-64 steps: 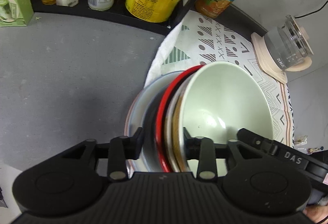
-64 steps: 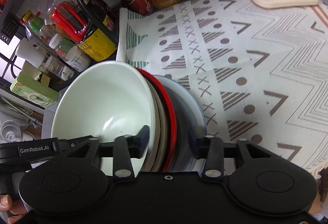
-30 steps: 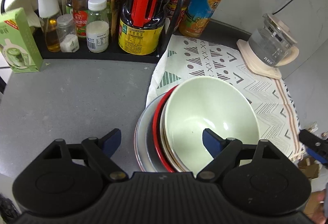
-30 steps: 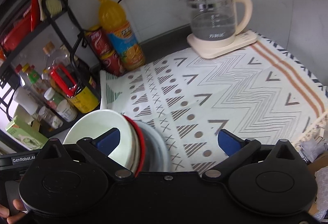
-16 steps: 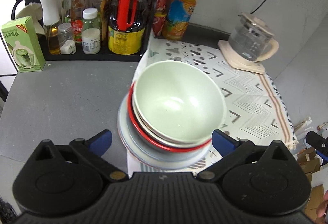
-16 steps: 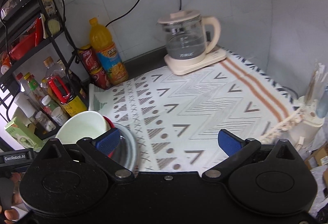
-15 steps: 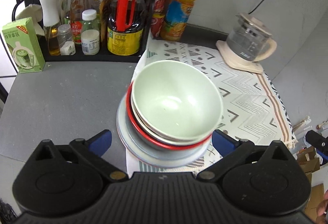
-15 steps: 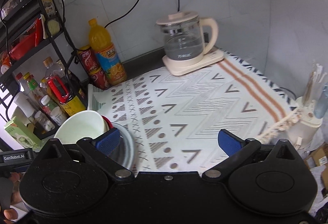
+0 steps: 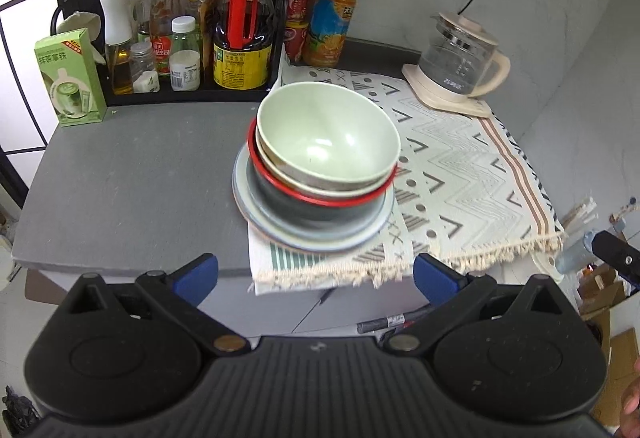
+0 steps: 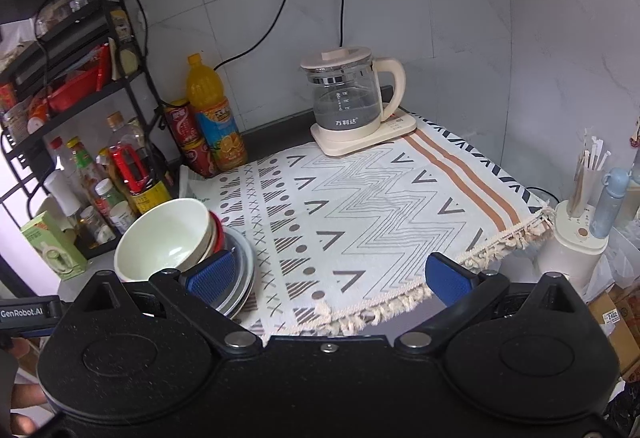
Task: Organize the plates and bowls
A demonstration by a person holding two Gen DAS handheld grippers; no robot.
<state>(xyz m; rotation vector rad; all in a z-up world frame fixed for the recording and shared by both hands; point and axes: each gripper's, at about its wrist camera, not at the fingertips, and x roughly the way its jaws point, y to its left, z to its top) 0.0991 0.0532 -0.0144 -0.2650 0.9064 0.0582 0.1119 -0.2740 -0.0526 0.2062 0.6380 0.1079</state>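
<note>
A stack of dishes stands on the counter at the left edge of the patterned cloth [image 9: 460,173]. A pale green bowl [image 9: 326,139] is on top, over a beige bowl, a red-rimmed dark bowl [image 9: 316,203] and a grey-blue plate [image 9: 280,234] at the bottom. The stack also shows in the right wrist view [image 10: 168,238]. My left gripper [image 9: 316,278] is open and empty, drawn back in front of the counter edge. My right gripper [image 10: 330,280] is open and empty, to the right of the stack and back from it.
A black rack with oil and sauce bottles [image 9: 240,41] and a green box [image 9: 70,77] stand at the back left. An orange juice bottle [image 10: 214,117] and red cans stand beside it. A glass kettle [image 10: 348,101] sits at the back right. A white holder with sticks [image 10: 576,234] stands off the counter.
Both grippers let go of the dish stack, opened wide and pulled back and up from the counter. The stack stays where it was set down.
</note>
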